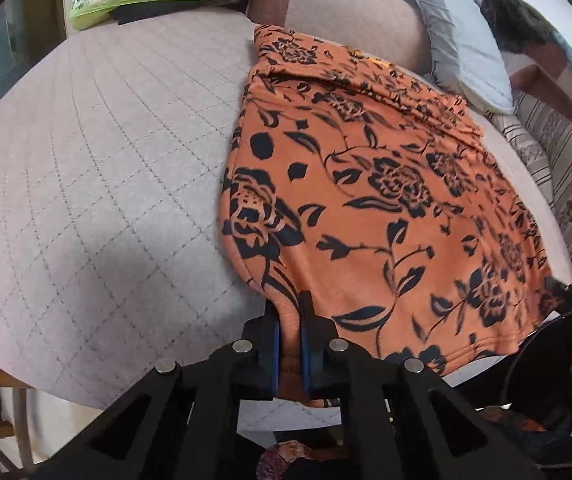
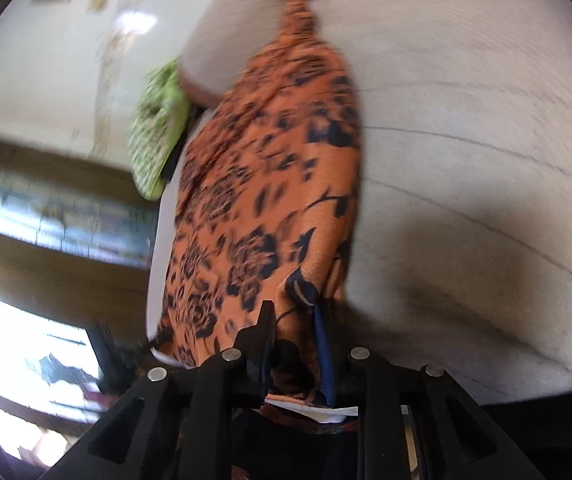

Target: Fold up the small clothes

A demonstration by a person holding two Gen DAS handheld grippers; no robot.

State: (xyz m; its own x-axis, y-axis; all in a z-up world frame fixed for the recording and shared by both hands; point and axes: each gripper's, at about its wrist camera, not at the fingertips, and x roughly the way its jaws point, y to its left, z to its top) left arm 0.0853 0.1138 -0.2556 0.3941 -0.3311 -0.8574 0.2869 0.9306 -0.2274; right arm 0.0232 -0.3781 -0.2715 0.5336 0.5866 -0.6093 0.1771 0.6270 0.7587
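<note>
Orange fleece-like garment with a black floral print lies spread on the quilted bed, ahead of my left gripper, whose fingers pinch its near hem. My right gripper fingers clamp another edge, the view blurred. It looks soft, light and floppy, so I judge hem corners the best places to hold.
</note>
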